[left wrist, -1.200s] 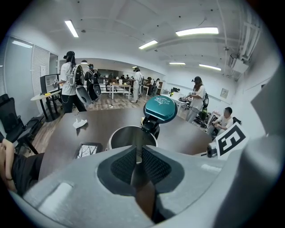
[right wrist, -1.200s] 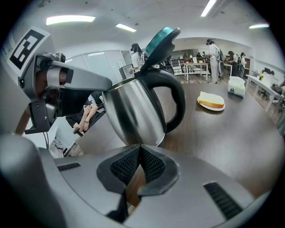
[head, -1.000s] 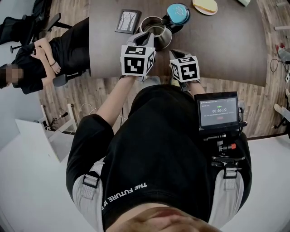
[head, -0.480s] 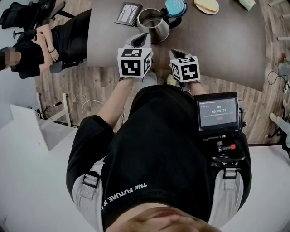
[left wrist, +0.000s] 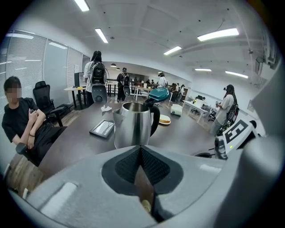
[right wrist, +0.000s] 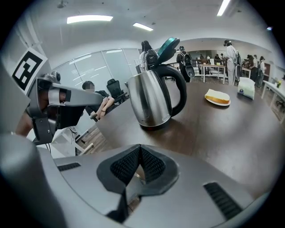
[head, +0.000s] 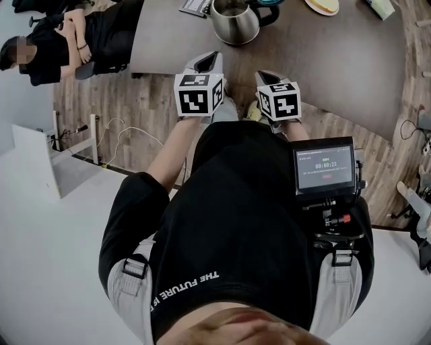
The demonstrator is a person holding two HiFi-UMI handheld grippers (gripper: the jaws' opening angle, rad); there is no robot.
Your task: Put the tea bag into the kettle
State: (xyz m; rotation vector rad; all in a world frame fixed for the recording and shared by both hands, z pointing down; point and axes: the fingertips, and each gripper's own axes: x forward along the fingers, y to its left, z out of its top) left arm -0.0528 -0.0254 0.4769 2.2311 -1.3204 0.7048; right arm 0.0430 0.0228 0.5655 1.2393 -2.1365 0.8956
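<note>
Left tool (head: 208, 62) and right tool (head: 265, 75) have drawn back from the kettle (head: 234, 20) toward the person and now hover at the near edge of the desk (head: 337, 60). Each is clenched with nothing between its jaws. Kettle stands upright on the desk ahead of them, lid (right wrist: 168, 46) raised.

"THE FUTURE" on black shirt (head: 236, 202)

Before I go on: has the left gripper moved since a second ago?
Yes. The left gripper has drawn back from the kettle, off the table edge, toward the person.
</note>
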